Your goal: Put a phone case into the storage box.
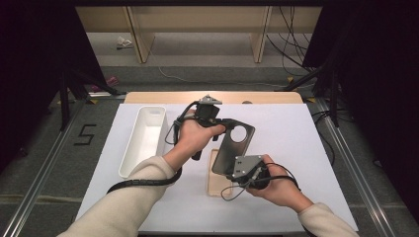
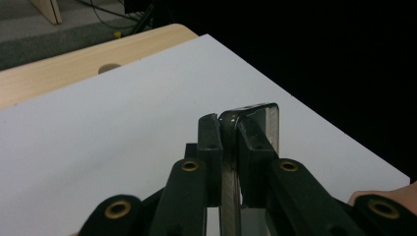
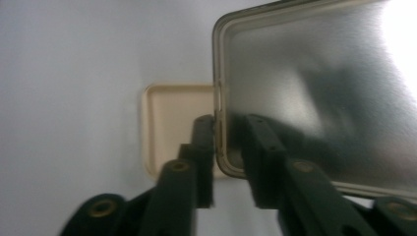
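My left gripper (image 2: 227, 147) pinches the dark metal lid with a round window (image 1: 233, 148). My right gripper's (image 3: 231, 147) jaws straddle its rim, slightly parted. Beneath lies a beige tray (image 3: 177, 128), with a white oblong bin (image 1: 143, 140) leftward.

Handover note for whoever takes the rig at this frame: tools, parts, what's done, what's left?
Left tool: shut on one end of the metal lid.
Right tool: open, jaws astride the lid's rim at the opposite end, not pressing.
Lid: held tilted, off the table, above the beige tray, which lies flat. White bin stands to the left.
Done: lid lifted.
Left: probably regrip with the right tool, then set the lid down, perhaps on the tray.
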Demonstrator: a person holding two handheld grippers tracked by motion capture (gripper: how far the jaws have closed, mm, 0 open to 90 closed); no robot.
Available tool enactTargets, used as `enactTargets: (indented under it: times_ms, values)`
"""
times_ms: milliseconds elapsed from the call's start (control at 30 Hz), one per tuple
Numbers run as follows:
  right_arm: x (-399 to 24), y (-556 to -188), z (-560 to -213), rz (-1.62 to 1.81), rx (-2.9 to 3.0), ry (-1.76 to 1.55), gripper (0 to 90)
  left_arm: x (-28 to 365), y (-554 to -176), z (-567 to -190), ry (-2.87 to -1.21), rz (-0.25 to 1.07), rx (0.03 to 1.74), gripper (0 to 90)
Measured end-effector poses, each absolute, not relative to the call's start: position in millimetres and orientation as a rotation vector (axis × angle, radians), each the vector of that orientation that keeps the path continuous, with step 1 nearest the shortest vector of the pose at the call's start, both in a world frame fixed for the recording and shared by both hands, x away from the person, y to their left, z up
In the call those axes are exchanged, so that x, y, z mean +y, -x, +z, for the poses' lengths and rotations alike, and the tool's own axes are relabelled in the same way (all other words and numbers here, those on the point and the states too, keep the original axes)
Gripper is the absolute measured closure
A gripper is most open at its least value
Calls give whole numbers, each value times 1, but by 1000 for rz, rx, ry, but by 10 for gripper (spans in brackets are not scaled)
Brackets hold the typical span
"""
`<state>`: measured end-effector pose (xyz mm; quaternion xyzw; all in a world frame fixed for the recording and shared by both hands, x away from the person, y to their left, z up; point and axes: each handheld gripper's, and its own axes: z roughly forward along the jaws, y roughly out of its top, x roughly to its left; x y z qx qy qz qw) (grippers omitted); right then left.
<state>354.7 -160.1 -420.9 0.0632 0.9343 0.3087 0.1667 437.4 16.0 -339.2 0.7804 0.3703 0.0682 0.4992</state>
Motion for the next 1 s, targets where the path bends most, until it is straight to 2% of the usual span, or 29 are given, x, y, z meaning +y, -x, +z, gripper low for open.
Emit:
enactTargets:
  times_ms: [67, 300, 533, 1000]
  values:
    - [-163, -356, -420, 915, 2629, -225, 635, 18, -437, -338, -1890, 179, 869, 816]
    - [-173, -360, -414, 1050, 2568, -376, 413, 35, -439, -338, -1858, 264, 817, 815]
    - [-186, -365, -409, 1172, 2518, -543, 290, 57, -441, -336, -1808, 325, 801, 815]
    - [-203, -372, -411, 1204, 2457, -683, 262, 93, -442, -330, -1724, 398, 785, 815]
